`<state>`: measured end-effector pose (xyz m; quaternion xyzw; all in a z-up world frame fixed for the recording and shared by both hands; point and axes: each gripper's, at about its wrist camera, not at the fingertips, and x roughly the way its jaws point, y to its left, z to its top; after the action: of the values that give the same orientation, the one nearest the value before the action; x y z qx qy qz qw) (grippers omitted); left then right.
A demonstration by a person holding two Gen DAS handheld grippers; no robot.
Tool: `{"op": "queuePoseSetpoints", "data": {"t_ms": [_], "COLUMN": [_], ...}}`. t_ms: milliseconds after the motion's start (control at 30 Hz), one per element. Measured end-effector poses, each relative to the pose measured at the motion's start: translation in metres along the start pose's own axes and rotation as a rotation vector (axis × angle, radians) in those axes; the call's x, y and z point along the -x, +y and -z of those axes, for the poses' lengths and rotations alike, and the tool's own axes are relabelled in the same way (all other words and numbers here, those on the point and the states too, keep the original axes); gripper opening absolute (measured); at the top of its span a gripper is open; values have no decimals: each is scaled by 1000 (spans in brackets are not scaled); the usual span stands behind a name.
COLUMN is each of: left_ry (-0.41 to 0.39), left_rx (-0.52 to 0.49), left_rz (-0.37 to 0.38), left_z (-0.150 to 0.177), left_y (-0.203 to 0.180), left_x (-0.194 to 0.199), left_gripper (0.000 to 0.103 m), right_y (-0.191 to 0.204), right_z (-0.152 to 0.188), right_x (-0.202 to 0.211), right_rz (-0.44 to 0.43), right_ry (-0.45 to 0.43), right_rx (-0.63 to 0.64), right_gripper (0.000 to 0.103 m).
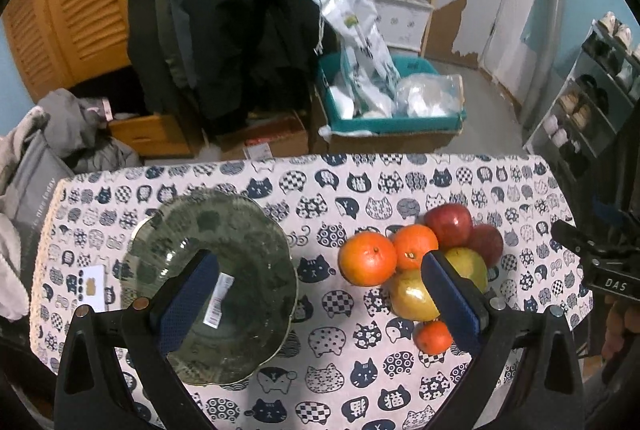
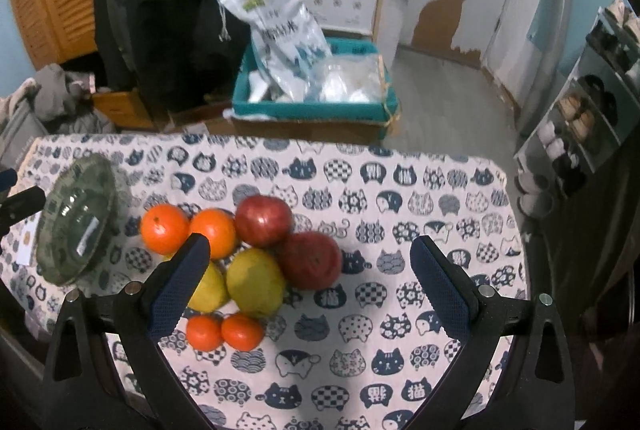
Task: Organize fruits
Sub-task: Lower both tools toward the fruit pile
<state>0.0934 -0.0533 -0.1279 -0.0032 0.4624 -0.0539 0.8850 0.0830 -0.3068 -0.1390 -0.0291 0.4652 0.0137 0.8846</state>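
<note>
Both sets of jaws are spread wide and holding nothing: the left gripper (image 1: 320, 294) hangs over the desk (image 1: 320, 182) between the glass bowl (image 1: 256, 230) and the fruit. The right gripper (image 2: 308, 282) hovers above the pile. Oranges (image 2: 165, 229), apples (image 2: 263, 221) and pears (image 2: 256, 282) sit bunched together on the cat-print cloth (image 2: 400, 190), right of the bowl.

White letters "DAS" stand on a black clamp (image 1: 612, 284) at the right edge of the left wrist view. The tablecloth (image 1: 328, 374) bears the character "猫" inside a cat head. Other labels are unreadable.
</note>
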Motion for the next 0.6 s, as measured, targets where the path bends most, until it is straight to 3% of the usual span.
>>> {"op": "queuePoseSetpoints", "data": {"t_ms": [600], "left_ry": [197], "left_rx": [2], "left_rz": [41], "left_z": [-1], "left_y": [-17], "left_x": [-91], "left_gripper": [102], "right_y": [-18], "right_z": [5], "right_x": [-103], "right_rz": [-13], "right_ry": [241], "right_rx": [-55], "right_gripper": [96]}}
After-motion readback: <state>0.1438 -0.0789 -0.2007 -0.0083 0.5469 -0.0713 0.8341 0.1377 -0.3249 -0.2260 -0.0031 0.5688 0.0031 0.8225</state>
